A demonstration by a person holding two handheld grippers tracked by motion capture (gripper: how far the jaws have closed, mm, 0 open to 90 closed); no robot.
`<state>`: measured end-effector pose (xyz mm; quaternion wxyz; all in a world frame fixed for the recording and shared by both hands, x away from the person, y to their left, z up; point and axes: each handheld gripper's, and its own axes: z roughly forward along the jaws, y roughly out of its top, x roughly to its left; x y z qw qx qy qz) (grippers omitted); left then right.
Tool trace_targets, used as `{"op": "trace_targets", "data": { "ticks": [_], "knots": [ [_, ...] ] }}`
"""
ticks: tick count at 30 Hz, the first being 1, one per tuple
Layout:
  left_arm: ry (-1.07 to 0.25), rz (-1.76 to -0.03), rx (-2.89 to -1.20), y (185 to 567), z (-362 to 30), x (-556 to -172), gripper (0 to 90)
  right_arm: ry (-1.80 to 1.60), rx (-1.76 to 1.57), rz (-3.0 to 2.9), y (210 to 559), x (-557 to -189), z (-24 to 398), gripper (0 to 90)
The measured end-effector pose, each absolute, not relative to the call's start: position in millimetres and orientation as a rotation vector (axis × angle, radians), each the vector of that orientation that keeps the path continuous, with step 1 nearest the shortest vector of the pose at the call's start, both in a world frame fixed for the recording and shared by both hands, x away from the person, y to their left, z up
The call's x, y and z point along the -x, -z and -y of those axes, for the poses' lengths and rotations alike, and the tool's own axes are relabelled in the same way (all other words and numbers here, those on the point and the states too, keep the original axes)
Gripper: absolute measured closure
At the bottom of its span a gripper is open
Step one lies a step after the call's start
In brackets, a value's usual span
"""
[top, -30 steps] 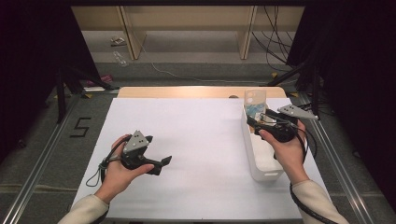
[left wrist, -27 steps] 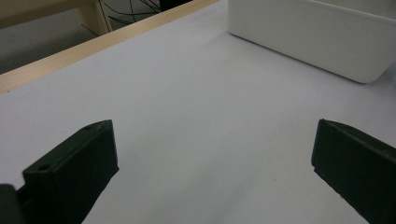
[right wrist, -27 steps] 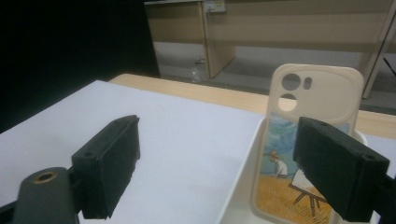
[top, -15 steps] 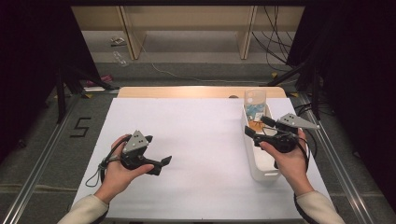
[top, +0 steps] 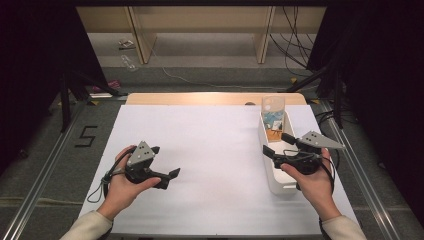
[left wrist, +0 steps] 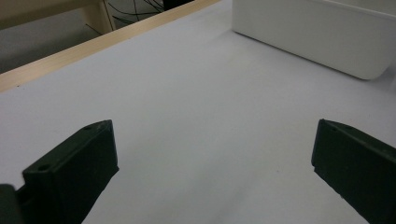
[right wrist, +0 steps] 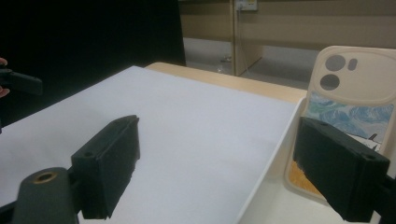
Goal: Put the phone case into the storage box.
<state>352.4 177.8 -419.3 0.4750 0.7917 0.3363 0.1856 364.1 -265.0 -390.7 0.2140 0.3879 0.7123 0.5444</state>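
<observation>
Two grippers in view, one per hand, over a table covered with a white sheet [top: 215, 150]. Left gripper [top: 167, 176] sits low over the near-left part of the sheet, held in the left hand [top: 125, 185], jaws spread apart with only bare sheet between them — nothing grasped. In the left gripper view the white tray [left wrist: 317, 32] lies ahead and to the right, well apart from the jaws. Right gripper [top: 277, 145], in the right hand [top: 312, 182], hangs at the tray [top: 272, 175] along the sheet's right side; jaws wide, released, one over the sheet beside the tray wall and one over the tray's inside. Phone case [top: 273, 117] — cream back, painted blue and orange picture — stands upright, leaning at the tray's far end, just beyond the right gripper. In the right gripper view the case [right wrist: 355, 93] rises behind the right-hand jaw; contact cannot be told.
</observation>
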Motion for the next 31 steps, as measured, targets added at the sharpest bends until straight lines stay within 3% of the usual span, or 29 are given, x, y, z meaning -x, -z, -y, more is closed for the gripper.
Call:
{"op": "trace_targets", "data": {
  "ticks": [31],
  "knots": [
    [-0.456,-0.831,-1.930,422,-178,-354,0.0,-1.543,-1.014,-1.980,405,-346,269,15.6]
  ]
}}
